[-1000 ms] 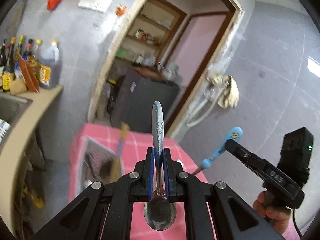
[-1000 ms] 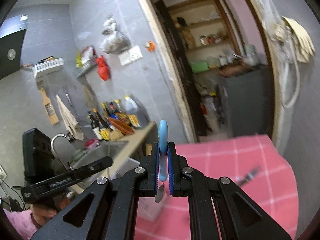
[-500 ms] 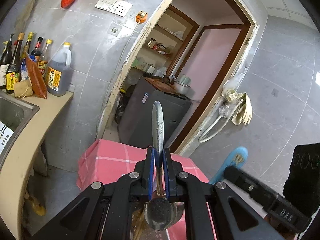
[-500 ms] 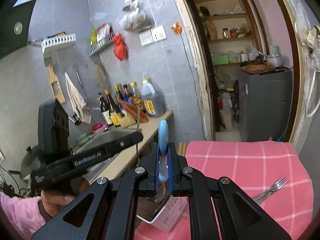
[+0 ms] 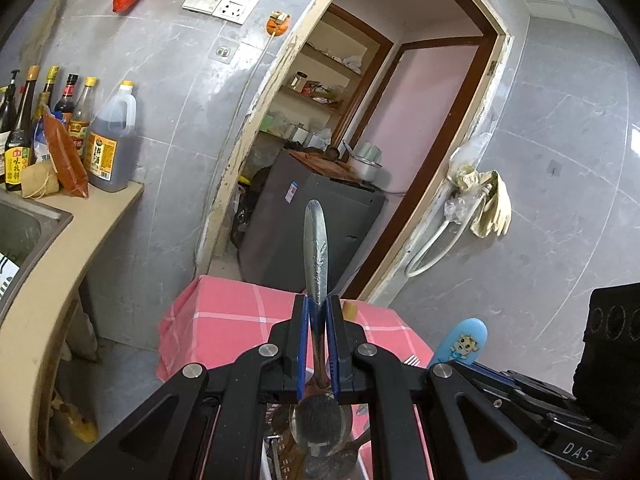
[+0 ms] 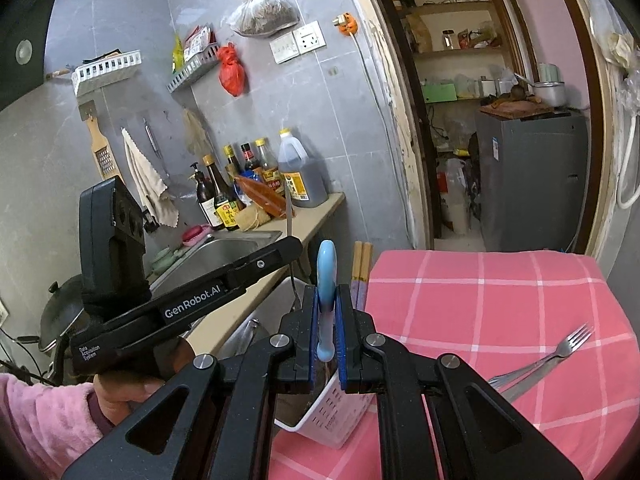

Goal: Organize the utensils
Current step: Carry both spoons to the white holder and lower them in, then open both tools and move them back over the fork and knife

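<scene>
My left gripper (image 5: 318,304) is shut on a metal spoon (image 5: 315,248), handle pointing away and bowl near the camera. It hangs just over a white slotted basket (image 5: 267,454) holding utensils. My right gripper (image 6: 326,292) is shut on a blue-handled spoon (image 6: 325,268) above the same basket (image 6: 334,412), where wooden chopsticks (image 6: 362,270) stand upright. The left wrist view shows the blue handle (image 5: 460,344) at lower right. In the right wrist view the left gripper (image 6: 294,246) sits to the left with its spoon handle (image 6: 289,216) sticking up.
The basket rests on a table with a pink checked cloth (image 6: 500,300); two forks (image 6: 552,360) lie on it at the right. A counter with a sink (image 6: 224,252) and bottles (image 6: 256,176) runs along the left. A hand in a pink sleeve (image 6: 44,420) holds the left gripper.
Both grippers have sunk and moved in over the basket, each still holding its spoon. The basket has slid from ahead on the table to right beneath the jaws.
</scene>
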